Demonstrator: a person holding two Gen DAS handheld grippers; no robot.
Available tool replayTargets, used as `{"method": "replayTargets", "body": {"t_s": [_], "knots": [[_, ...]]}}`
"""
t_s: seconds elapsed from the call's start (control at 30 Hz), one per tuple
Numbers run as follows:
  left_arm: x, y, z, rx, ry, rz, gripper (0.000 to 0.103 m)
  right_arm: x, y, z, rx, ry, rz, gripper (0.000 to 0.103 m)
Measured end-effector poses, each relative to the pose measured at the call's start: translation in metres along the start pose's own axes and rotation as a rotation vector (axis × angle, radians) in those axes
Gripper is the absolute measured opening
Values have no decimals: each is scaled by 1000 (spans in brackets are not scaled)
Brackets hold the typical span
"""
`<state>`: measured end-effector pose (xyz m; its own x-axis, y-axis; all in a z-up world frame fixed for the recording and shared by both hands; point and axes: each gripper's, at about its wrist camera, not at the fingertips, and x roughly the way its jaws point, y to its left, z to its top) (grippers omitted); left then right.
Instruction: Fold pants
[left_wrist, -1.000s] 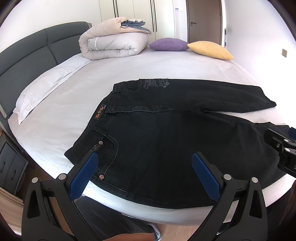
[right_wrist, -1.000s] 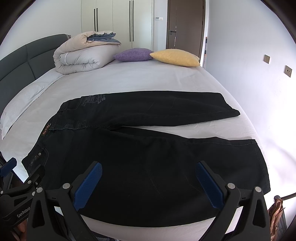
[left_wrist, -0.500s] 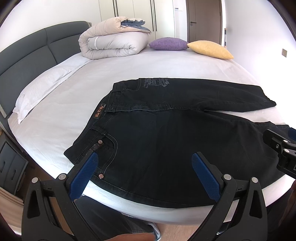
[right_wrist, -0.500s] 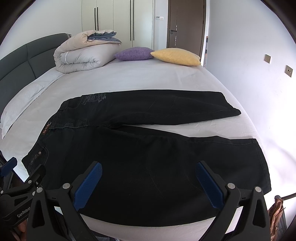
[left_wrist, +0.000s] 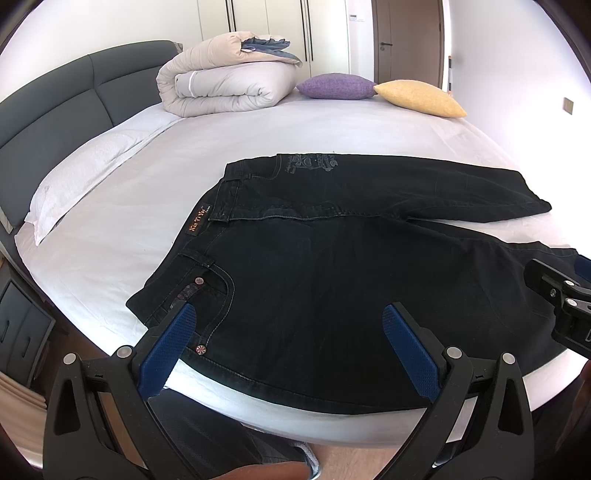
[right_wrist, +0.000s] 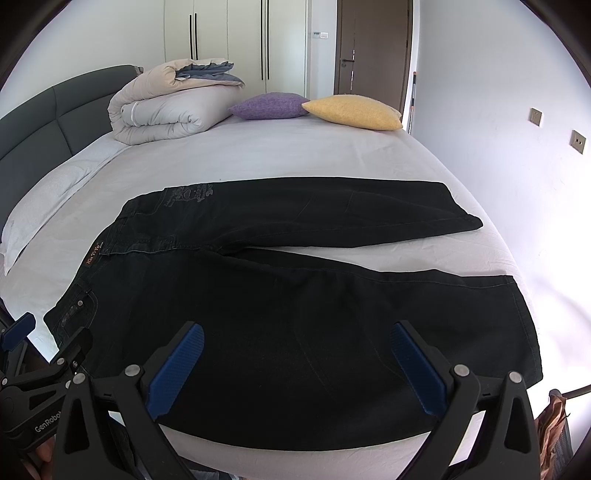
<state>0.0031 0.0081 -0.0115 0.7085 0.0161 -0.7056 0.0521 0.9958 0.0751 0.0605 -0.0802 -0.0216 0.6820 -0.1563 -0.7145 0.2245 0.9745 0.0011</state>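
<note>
Black pants lie flat on the white bed, waist to the left, two legs spread apart to the right; they also show in the right wrist view. My left gripper is open and empty, hovering above the near edge by the waist pocket. My right gripper is open and empty above the near leg. Each gripper shows at the edge of the other's view: the right one and the left one.
A rolled duvet, a purple cushion and a yellow cushion lie at the far side. A white pillow and grey headboard are at left. A wall stands on the right.
Both grippers have edged slightly forward and up over the pants. Both stay open; the pants have not moved.
</note>
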Motion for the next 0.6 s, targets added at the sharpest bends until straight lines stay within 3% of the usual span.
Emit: {"method": "replayTargets", "body": {"t_s": [0.6], "knots": [[3, 2, -2, -3, 6, -7, 103, 0, 5, -3, -3, 3, 0, 103]]}}
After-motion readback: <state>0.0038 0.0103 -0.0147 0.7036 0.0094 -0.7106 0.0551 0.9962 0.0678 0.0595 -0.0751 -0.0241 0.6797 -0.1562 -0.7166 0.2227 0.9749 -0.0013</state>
